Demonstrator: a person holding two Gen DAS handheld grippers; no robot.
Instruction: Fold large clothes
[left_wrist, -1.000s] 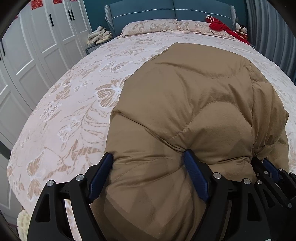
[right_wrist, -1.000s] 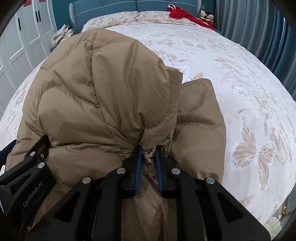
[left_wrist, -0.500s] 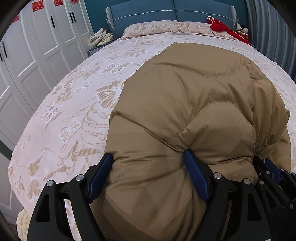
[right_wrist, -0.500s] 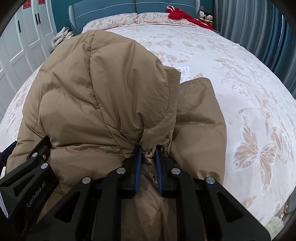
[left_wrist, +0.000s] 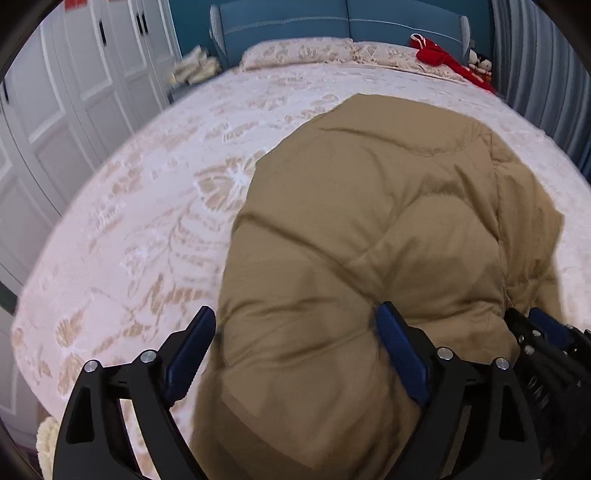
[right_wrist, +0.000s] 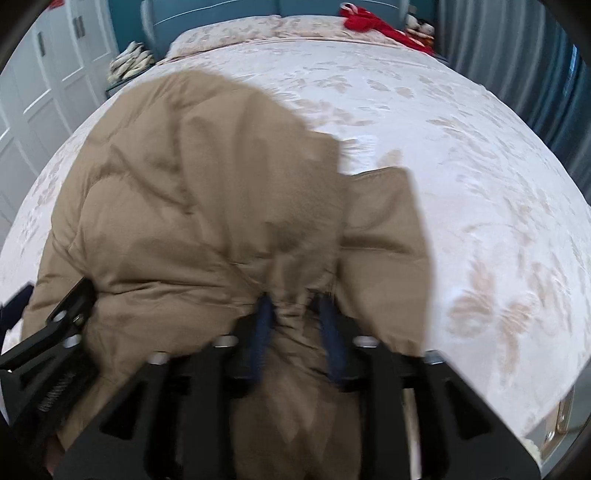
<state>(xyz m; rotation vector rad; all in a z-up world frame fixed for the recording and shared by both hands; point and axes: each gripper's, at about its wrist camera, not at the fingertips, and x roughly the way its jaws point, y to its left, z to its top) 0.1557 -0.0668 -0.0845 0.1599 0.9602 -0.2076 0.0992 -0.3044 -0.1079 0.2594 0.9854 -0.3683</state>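
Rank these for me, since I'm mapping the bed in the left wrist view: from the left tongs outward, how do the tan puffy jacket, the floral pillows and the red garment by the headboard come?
1. Tan puffy jacket: between the left tongs.
2. Floral pillows: far end of the bed, centre.
3. Red garment: far right corner; too close to the pillows to call.

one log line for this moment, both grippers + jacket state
stage: releasing fold | left gripper: jaws just opening, open astride tan puffer jacket | right gripper: jaws just opening, fabric between | jacket: bunched on bed

Jacket (left_wrist: 369, 229) lies on the bed (left_wrist: 147, 229), pillows (left_wrist: 295, 55) behind it
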